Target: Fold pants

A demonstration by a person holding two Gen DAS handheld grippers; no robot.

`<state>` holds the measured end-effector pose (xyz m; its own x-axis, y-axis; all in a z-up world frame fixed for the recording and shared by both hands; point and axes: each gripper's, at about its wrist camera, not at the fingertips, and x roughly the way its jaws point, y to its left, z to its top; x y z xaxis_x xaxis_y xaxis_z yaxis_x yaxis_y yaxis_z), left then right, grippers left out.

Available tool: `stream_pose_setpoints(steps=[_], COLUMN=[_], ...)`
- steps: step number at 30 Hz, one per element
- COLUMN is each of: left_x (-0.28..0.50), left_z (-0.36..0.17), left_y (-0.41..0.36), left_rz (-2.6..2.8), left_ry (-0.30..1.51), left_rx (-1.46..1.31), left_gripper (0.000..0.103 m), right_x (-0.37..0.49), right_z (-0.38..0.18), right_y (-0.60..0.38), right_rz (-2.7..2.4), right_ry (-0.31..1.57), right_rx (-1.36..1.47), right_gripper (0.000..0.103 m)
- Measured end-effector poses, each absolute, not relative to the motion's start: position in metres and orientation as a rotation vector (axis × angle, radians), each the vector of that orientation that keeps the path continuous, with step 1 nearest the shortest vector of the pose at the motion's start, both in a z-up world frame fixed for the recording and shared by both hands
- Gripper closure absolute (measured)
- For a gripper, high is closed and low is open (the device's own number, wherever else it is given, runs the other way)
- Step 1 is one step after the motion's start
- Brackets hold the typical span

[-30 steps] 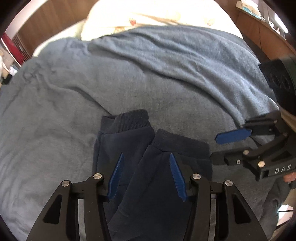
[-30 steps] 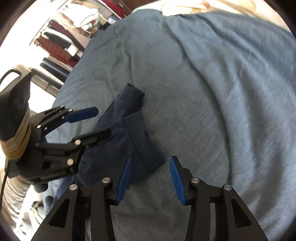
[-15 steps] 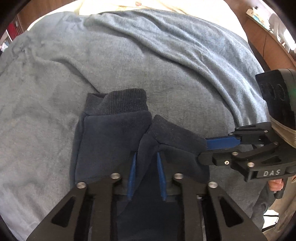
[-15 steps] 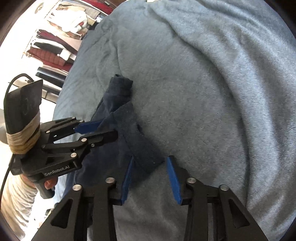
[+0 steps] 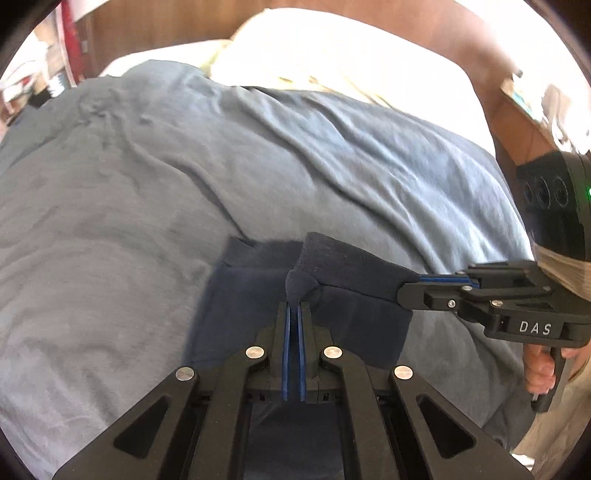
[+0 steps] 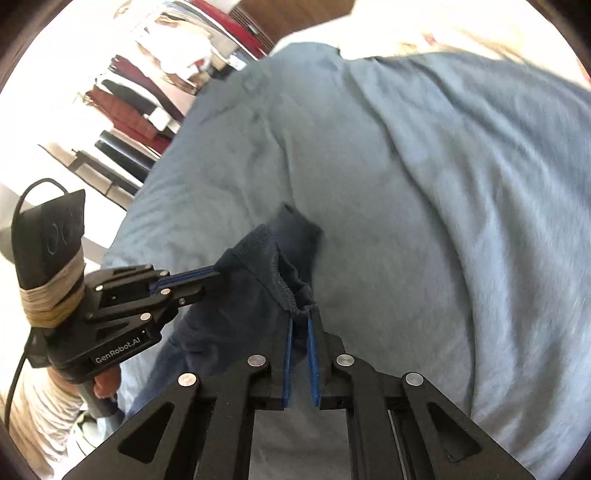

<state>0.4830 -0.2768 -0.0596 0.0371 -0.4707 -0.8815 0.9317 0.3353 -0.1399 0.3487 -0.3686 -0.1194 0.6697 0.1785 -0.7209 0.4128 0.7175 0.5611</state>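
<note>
Dark navy pants [image 5: 251, 295] lie on a grey-blue blanket [image 5: 147, 184], cuffed leg ends towards the pillow. My left gripper [image 5: 294, 304] has its jaws closing tight on a pinched bunch of cuff fabric on the upper leg. My right gripper [image 5: 421, 282] comes in from the right, shut on the same cuff's outer corner. In the right wrist view, the right gripper [image 6: 300, 319] pinches the hem of the pants [image 6: 240, 306], its jaws closing on it, and the left gripper [image 6: 210, 275] grips the cuff from the left. The cuff hangs lifted between both grippers.
A pale pillow [image 5: 332, 48] and a wooden headboard [image 5: 147, 29] lie beyond the blanket. A wooden nightstand [image 5: 528, 122] stands at the right. Hanging clothes [image 6: 147, 92] fill the upper left of the right wrist view. A person's hands [image 5: 539, 369] hold the gripper handles.
Both grippers went from open over the pants to shut on the upper leg's cuff. They have risen a little, and the cuff is lifted off the lower leg.
</note>
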Motion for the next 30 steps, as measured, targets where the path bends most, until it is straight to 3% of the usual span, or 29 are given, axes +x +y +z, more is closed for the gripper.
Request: stream_pose_setpoints(steps=[20,23,25,27,30], left_x=[0.553,0.554,0.558,0.564,0.569], left_z=[-0.112,-0.117,-0.113,-0.104,-0.093], left_y=[-0.296,-0.300,-0.300,-0.298,-0.302], left_rz=[-1.049,-1.046,-1.021,-1.002,-0.997], left_ry=[1.149,1.157,1.136,1.100,1.047], left_rx=[0.548,0.569,0.566,0.540,0.542], left_gripper=[0.097,0.090,0.074,0.065,0.065], right_x=[0.422,0.422,0.419,0.414,0.399], right_z=[-0.143,-0.147,-0.147,-0.144,-0.138], right_y=[-0.395,-0.395,-0.396,-0.396,-0.399], right_rz=[-0.149,-0.150,-0.163,-0.212,-0.299], right_ry=[0.846,0.855,0.859,0.858,0.834], right_rx=[0.784,0.787,0.788,0.769,0.758], right_gripper=[0.094,0.093,0.088,0.073,0.071])
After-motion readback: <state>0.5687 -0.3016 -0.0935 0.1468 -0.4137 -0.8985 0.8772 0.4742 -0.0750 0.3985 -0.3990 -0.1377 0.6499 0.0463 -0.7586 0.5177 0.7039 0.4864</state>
